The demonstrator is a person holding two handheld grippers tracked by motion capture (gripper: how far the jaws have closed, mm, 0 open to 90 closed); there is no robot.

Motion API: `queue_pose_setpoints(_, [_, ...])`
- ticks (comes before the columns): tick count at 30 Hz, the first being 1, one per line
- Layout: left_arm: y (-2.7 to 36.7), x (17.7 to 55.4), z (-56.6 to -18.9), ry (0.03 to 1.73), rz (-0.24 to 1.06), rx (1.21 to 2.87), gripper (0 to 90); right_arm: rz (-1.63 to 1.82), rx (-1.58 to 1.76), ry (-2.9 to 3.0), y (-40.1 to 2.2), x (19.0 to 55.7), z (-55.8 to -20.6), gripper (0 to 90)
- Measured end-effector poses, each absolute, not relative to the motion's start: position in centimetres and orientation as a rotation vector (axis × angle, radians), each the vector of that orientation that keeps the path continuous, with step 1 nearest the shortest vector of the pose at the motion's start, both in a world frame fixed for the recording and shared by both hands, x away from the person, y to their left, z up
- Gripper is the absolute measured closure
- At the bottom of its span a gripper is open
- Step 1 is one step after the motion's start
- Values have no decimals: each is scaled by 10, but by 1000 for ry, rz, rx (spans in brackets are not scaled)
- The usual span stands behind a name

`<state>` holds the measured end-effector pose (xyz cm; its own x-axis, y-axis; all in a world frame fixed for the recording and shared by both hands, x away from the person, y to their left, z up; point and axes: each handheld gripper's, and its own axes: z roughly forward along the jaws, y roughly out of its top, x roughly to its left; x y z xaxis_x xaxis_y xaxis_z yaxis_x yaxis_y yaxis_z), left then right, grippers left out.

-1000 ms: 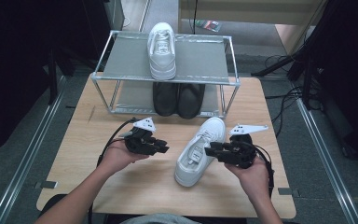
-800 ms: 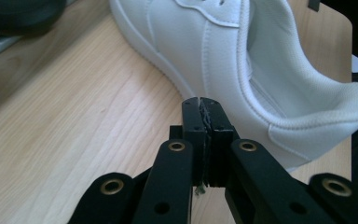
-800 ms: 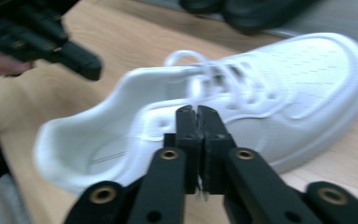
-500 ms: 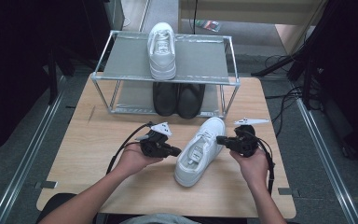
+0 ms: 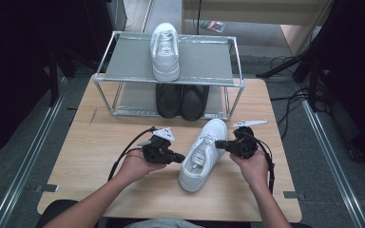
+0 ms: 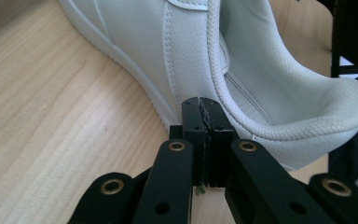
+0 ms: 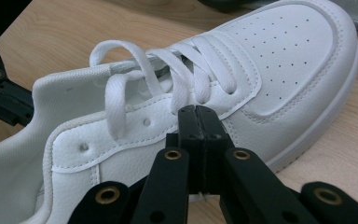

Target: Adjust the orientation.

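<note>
On the wooden table [image 5: 100, 142], the left gripper [image 5: 180, 157] lies at about nine o'clock of the white sneaker [image 5: 203, 154], its jaws having just closed and now pressed together with nothing between them, tips against the shoe's side near the collar. The sneaker rests near the table's middle, toe pointing toward one o'clock. At three o'clock of it the right gripper [image 5: 217, 143] meets the lace side, jaws likewise just closed, empty. At twelve o'clock stands a metal shoe rack [image 5: 123, 57] bearing another white sneaker [image 5: 165, 45] above black shoes [image 5: 180, 99].
</note>
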<state>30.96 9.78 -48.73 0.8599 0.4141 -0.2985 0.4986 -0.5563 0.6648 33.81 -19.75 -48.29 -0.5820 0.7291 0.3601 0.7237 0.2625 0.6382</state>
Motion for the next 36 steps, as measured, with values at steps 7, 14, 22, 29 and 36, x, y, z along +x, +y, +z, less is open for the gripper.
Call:
queue_pose_setpoints(7, [100,302,-487,648,-159,2240,900,1266,1413,2532,-192,342,-484,900])
queue_pose_setpoints(14, [101,293,-488,645,-164,2240,899,1249,1361,2557,-182,344,-483,900])
queue_pose_setpoints(22, [101,283,-487,648,-158,2246,899,1249,1321,2607,-174,346,-484,900])
queue_pose_setpoints(29, [99,277,-487,628,-173,2252,899,1274,1343,2635,-172,348,-485,900])
queue_pose_setpoints(36, [87,267,-487,534,-205,2281,898,1298,1309,2624,-160,344,-487,900])
